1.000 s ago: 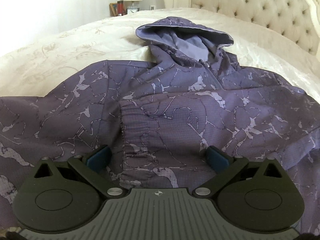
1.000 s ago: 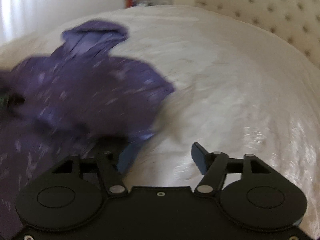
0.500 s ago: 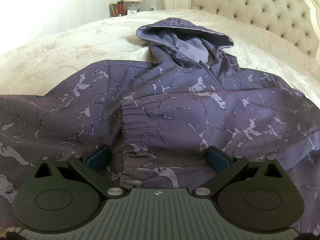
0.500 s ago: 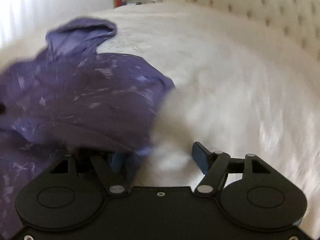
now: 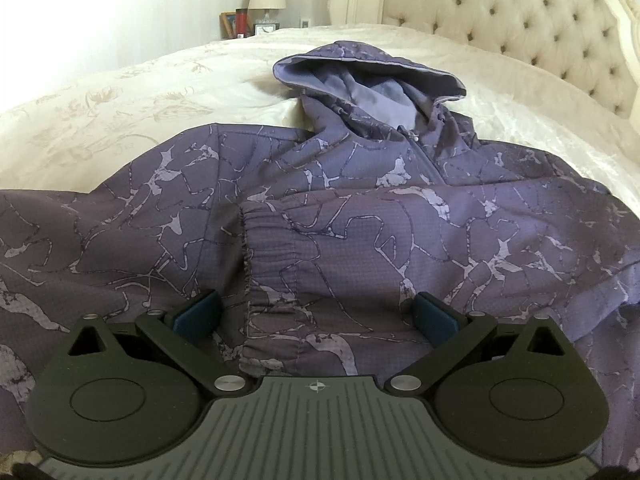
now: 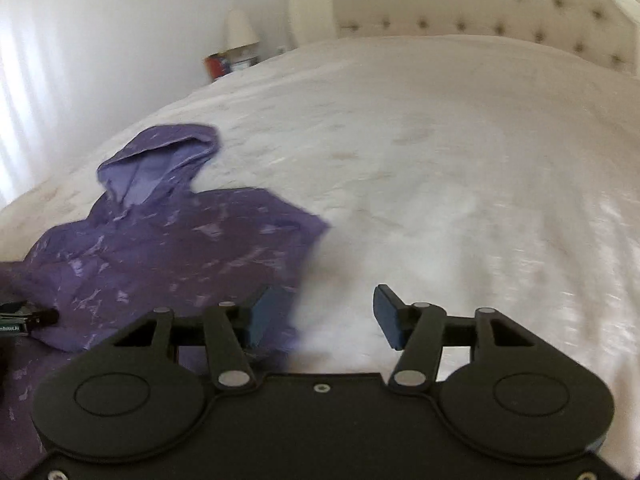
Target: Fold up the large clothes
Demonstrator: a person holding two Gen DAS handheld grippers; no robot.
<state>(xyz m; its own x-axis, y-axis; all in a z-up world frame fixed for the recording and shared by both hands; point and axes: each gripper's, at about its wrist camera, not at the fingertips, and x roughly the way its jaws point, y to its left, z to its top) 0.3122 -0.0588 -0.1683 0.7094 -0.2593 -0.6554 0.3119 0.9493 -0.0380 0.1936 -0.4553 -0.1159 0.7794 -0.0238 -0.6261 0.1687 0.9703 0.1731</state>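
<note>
Bed (image 5: 120, 92): big, cream, flat, so good spot for folding.

Hoodie (image 5: 320, 208): purple, spread on bed, front up, hood (image 5: 368, 76) toward headboard (image 5: 520, 20). Flat so folds come out neat.

Sleeve (image 5: 400, 248): already laid across hoodie's chest, cuff (image 5: 264, 248) near middle. Other sleeve not yet folded, I think.

Left gripper (image 5: 316, 312): over hoodie's lower part, jaws wide apart, holding nothing, cuff end between them, pads not pressing. Looks ready for next grab.

Right gripper (image 6: 324, 312): at hoodie's right edge, jaws just been closing, only bed between them, no cloth held.

Soft daylight — right view motion-blurred
</note>
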